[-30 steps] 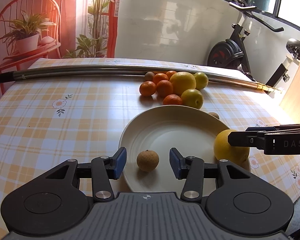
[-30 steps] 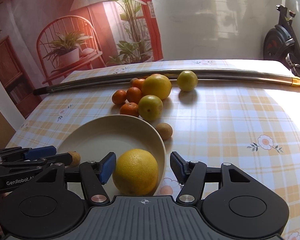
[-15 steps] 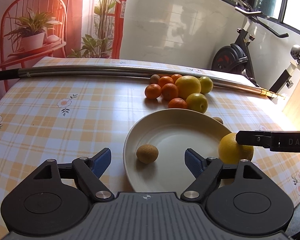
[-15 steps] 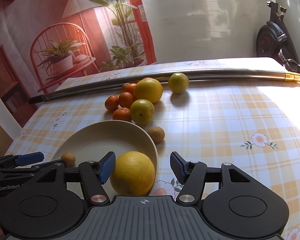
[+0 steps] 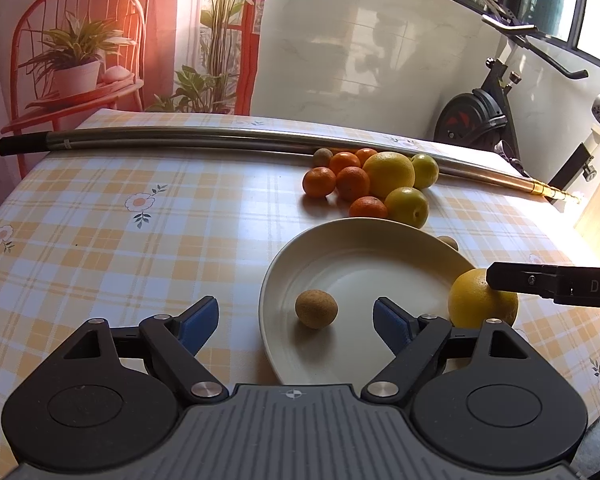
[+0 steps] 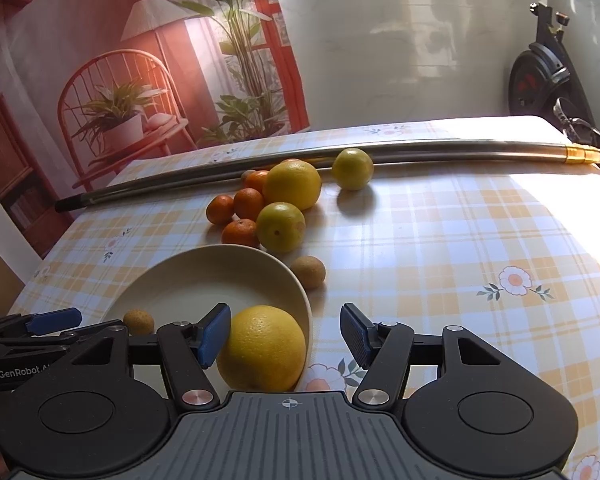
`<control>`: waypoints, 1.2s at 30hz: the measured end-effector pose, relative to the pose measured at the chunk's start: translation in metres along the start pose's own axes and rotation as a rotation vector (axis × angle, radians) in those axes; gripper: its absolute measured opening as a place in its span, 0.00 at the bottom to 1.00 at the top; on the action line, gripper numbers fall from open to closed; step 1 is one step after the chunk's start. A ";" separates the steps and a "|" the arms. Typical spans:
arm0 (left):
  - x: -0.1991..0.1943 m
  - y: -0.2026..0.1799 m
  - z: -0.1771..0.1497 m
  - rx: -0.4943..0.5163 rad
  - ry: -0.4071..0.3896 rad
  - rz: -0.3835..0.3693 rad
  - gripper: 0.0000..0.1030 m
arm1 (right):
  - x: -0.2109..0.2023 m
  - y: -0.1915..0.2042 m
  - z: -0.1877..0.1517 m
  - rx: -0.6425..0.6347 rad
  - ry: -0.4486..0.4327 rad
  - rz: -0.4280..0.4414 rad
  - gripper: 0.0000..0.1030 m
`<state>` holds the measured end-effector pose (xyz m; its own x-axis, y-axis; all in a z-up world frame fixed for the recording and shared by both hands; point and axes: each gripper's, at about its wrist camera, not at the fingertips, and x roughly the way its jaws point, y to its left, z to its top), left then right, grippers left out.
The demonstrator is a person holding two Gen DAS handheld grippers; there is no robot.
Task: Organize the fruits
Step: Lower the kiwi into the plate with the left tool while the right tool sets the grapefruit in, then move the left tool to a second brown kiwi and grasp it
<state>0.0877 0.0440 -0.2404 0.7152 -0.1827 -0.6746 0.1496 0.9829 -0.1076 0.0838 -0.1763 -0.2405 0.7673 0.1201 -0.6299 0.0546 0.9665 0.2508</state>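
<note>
A checked cloth (image 5: 112,240) covers the table; a pole (image 5: 220,142) lies along its far edge, an exercise bike (image 5: 484,116) beyond. The plate (image 5: 284,280) holds a kiwi (image 5: 316,308). Fruit pile (image 5: 372,184) at twelve o'clock. The left gripper (image 5: 296,322) gapes, released. The right gripper (image 6: 284,340), spread, brackets an orange (image 6: 266,348) ungripped at the plate's rim. Bare cloth lies at nine o'clock.
</note>
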 end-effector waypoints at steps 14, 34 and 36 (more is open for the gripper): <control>0.001 0.017 0.036 -0.023 -0.029 0.024 0.84 | 0.020 -0.031 0.019 0.053 -0.016 -0.042 0.54; 0.075 -0.005 0.136 0.070 -0.046 -0.079 0.54 | 0.059 -0.062 0.069 0.092 -0.060 -0.040 0.54; 0.096 -0.005 0.146 0.039 -0.005 -0.111 0.47 | 0.062 -0.066 0.071 0.104 -0.059 -0.038 0.54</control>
<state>0.2552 0.0182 -0.1985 0.6960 -0.2903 -0.6567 0.2545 0.9550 -0.1524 0.1733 -0.2490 -0.2443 0.7994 0.0672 -0.5970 0.1480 0.9410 0.3042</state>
